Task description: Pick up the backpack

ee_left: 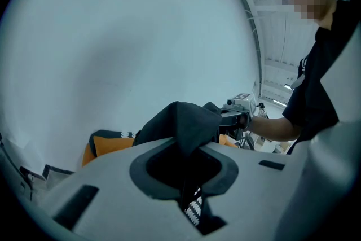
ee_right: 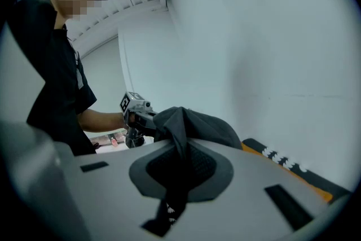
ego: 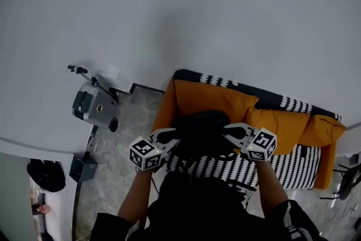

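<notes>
The left forearm (ego: pixel 137 196) and the right forearm (ego: pixel 269 189) reach forward from the body. The left gripper (ego: pixel 171 136) and the right gripper (ego: pixel 229 131) point inward, toward each other. Each one has its jaws closed tight on a fold of the black backpack (ego: pixel 200 128). The backpack hangs between them above the sofa (ego: pixel 293 124), with its length lying across from one gripper to the other.

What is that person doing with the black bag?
A person holds the backpack with two grippers, one on each side. The left gripper and the right gripper both have their jaws shut on its black fabric. The backpack is held over the orange sofa.
</notes>
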